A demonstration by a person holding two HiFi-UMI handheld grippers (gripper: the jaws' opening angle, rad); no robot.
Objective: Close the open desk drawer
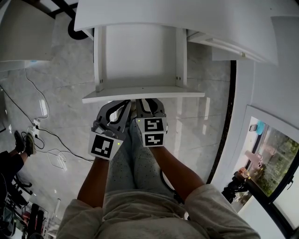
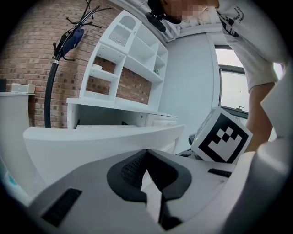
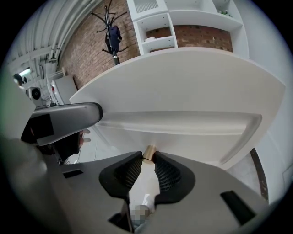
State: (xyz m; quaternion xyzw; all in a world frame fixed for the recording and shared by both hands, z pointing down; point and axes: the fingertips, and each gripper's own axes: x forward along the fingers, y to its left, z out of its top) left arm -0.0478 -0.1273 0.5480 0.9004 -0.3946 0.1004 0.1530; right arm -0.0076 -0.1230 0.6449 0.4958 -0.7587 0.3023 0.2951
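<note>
Drawer (image 1: 140, 51) stands pulled out from white bench (image 1: 187, 14), at twelve o'clock in the head view. Right gripper (image 3: 147, 159) jaws pinch the brass knob (image 3: 149, 152) on its front. Left gripper (image 2: 146, 154), at nine o'clock beside it, has jaws pressed together.

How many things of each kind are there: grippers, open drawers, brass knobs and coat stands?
grippers: 2 (left gripper, right gripper)
open drawer: 1
brass knob: 1
coat stand: 1
total: 5
</note>
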